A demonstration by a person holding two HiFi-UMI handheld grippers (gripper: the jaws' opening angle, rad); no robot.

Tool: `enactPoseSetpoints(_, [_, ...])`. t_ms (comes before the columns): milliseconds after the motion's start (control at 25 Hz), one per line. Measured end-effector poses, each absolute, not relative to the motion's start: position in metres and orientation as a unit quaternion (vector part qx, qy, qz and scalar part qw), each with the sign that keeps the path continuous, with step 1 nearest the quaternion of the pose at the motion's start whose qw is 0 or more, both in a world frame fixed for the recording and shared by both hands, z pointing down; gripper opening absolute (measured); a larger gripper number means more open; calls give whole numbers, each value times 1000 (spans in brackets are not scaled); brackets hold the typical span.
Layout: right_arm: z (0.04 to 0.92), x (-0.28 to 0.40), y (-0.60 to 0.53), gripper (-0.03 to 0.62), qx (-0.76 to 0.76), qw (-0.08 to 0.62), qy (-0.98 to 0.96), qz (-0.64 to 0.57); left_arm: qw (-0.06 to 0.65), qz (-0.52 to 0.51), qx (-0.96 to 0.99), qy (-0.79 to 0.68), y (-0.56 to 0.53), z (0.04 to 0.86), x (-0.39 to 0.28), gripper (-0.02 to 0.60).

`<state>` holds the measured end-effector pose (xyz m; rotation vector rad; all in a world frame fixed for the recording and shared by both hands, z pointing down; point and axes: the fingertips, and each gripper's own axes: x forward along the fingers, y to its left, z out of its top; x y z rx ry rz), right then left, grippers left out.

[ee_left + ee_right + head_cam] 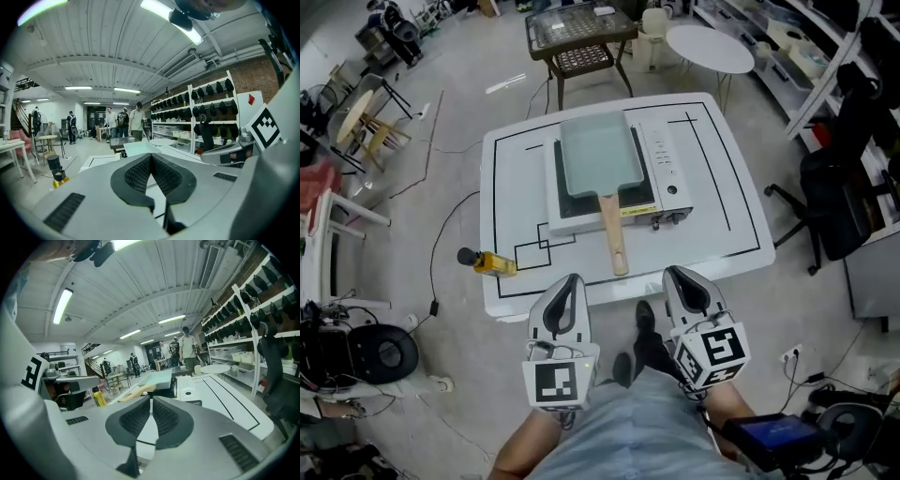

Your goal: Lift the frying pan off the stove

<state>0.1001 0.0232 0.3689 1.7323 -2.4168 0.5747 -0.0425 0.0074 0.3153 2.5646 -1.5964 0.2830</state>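
Head view: a pale green rectangular frying pan sits on the stove on a white table, its wooden handle pointing toward the person. The left gripper and right gripper hover at the table's near edge.
Left gripper view: jaws closed, empty.
Right gripper view: jaws closed, empty, with the pan ahead.

The frying pan has a pale, matt coating inside, smooth and without shine, and its handle is bare light wood. The stove has a smooth white casing, metal by the look of it, and a dark matt top. The surface is white, smooth and faintly glossy. The left gripper and right gripper have grey matt plastic shells; their pads are black and finely ribbed, rubbery-looking. The floor is dull grey concrete.
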Motion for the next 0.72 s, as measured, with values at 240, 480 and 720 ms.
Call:
enactPoseSetpoints(240, [372,115,-35,49,544,47,-815,194,44,102,827,-551,-44,311,-27,17])
enactPoseSetpoints(480, [361,132,-83,50,517,32,-834,190,25,112,809,-577,-80,300,-10,17])
enactPoseSetpoints(720, [342,132,-112,50,483,19,-858,173,3,97,788,-607,-94,274,-7,17])
